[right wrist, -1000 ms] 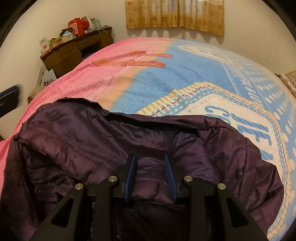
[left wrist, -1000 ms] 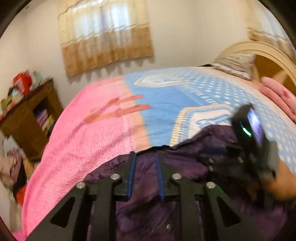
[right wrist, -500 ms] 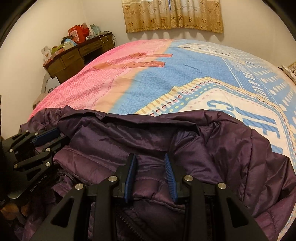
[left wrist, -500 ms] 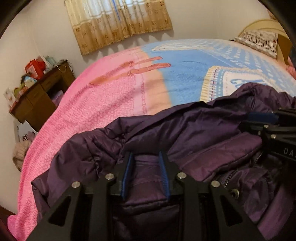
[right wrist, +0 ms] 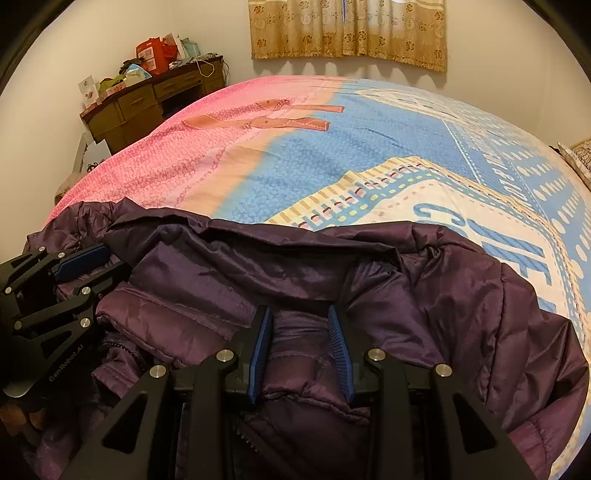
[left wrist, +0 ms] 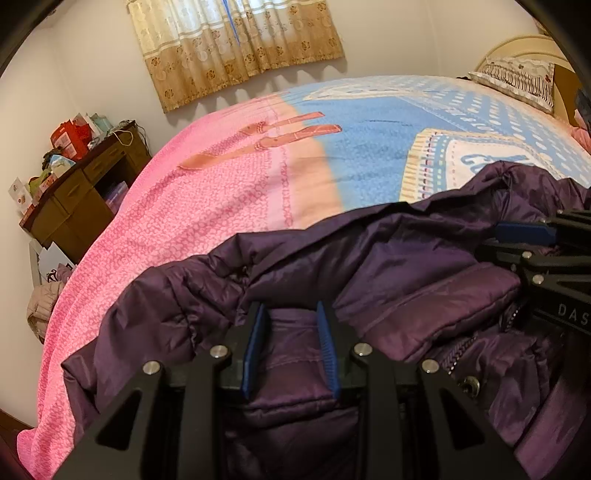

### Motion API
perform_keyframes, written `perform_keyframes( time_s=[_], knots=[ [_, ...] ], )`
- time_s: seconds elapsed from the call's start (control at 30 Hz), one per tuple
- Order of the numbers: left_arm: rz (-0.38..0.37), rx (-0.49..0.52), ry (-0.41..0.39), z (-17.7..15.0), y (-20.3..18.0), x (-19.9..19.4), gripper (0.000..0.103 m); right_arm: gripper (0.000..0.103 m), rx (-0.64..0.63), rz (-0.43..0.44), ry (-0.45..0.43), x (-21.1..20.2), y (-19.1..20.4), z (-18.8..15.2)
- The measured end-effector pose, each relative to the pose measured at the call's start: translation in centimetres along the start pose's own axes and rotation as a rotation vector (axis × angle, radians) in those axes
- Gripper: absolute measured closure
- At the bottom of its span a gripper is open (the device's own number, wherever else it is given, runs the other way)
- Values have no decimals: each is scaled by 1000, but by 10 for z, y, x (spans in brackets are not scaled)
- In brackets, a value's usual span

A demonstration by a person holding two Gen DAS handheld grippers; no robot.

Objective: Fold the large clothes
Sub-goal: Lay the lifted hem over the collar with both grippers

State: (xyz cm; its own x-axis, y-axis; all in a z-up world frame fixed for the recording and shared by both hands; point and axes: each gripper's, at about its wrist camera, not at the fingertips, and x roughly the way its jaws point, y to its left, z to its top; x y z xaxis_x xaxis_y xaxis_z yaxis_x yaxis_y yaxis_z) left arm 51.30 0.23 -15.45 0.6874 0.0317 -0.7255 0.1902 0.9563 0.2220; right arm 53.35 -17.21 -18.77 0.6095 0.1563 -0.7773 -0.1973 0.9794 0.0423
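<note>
Purple quilted jacket [left wrist: 388,266] lies bunched at the bed's [left wrist: 229,177] near edge, with bare bedspread stretching beyond to the far wall. The left tool [left wrist: 291,345] and right tool [right wrist: 300,352] each pinch its padding narrowly. Since a second ago the left tool has dropped, bringing the jacket down onto the bed.

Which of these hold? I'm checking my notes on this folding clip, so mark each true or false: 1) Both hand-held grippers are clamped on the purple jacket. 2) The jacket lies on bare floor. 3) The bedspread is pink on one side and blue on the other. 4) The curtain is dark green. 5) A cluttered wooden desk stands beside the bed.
1) True: the left hand-held gripper and the right hand-held gripper each pinch a fold of the purple jacket.
2) False: it lies on the bedspread.
3) True.
4) False: the curtain is tan and gold with a floral print.
5) True: the wooden desk stands by the pink side.
</note>
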Motion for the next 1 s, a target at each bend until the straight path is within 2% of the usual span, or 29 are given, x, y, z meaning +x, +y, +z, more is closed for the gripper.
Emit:
perform_keyframes(
  time_s=[1.0],
  knots=[
    [-13, -11, -2, 0, 3, 2, 71, 69, -11, -22, 2, 2, 3, -1]
  ],
)
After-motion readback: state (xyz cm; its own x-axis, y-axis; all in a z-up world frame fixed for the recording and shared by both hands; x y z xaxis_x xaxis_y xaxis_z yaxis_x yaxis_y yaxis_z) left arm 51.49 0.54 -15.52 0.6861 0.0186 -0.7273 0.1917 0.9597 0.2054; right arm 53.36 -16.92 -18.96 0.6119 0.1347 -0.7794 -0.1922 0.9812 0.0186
